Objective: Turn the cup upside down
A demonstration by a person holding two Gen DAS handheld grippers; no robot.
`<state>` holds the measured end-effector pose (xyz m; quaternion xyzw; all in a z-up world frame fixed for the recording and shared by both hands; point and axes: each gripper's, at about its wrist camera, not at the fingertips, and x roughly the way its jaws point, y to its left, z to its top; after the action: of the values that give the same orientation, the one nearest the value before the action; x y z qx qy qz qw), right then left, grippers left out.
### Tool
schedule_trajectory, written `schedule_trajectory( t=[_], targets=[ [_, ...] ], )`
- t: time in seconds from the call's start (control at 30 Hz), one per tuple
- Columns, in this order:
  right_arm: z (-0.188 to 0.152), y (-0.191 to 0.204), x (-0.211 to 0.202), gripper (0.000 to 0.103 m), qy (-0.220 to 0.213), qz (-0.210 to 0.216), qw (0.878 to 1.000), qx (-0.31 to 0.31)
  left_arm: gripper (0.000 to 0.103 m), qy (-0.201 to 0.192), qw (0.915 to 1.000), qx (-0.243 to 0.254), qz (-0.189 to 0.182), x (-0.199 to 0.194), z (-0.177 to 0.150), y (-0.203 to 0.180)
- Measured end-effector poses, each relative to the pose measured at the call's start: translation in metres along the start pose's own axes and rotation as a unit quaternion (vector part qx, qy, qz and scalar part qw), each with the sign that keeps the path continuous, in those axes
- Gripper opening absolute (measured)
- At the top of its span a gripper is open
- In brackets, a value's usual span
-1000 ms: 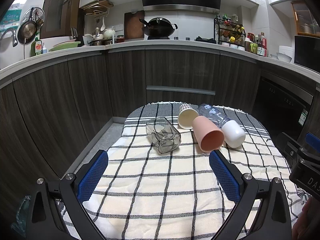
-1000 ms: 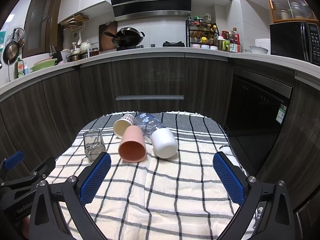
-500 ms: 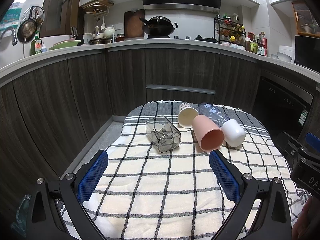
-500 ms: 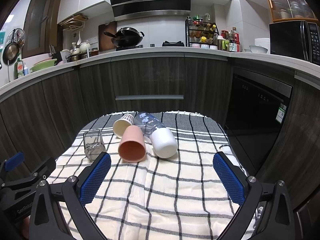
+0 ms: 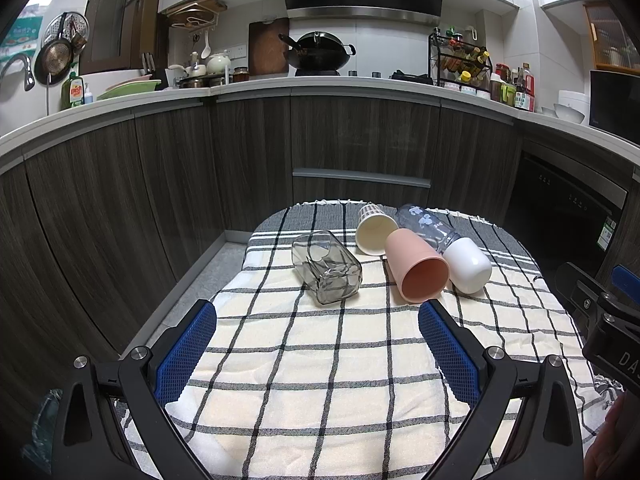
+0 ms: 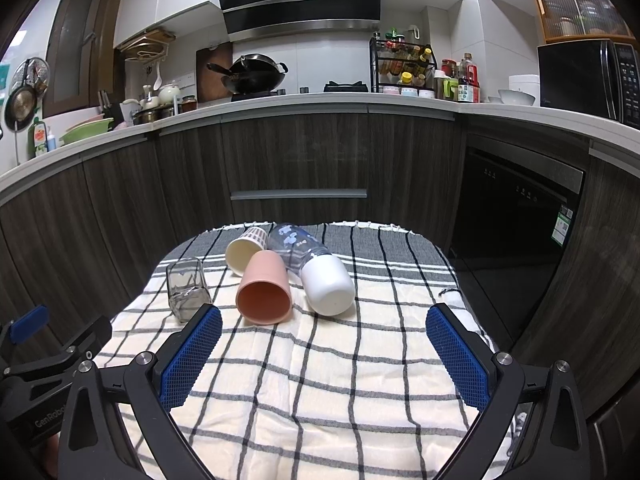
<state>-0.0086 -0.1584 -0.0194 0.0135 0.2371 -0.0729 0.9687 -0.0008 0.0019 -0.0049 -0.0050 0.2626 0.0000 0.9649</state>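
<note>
My left gripper (image 5: 318, 338) and right gripper (image 6: 324, 340): jaws wide apart, holding nothing, above the checked cloth (image 5: 320, 380). Pink cup (image 5: 418, 266) lies on its side at 12 o'clock, touching the white-capped bottle (image 5: 460, 254); glass jar (image 5: 326, 266) at 11.

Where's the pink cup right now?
The pink cup lies on its side on the checked cloth, mouth toward the cameras, between the paper cup and the white-capped bottle, ahead of both open grippers.

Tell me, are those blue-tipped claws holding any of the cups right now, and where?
Nothing is held. The left gripper and right gripper are both open above the checked cloth, short of the pink cup and glass cup.
</note>
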Motion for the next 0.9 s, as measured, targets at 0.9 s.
schedule_trajectory(
  t=[0.9],
  targets=[
    [0.038, -0.004, 0.057, 0.102, 0.04, -0.01, 0.999, -0.002, 0.103, 0.012, 0.9996, -0.024, -0.011, 0.053, 0.042, -0.011]
  ],
)
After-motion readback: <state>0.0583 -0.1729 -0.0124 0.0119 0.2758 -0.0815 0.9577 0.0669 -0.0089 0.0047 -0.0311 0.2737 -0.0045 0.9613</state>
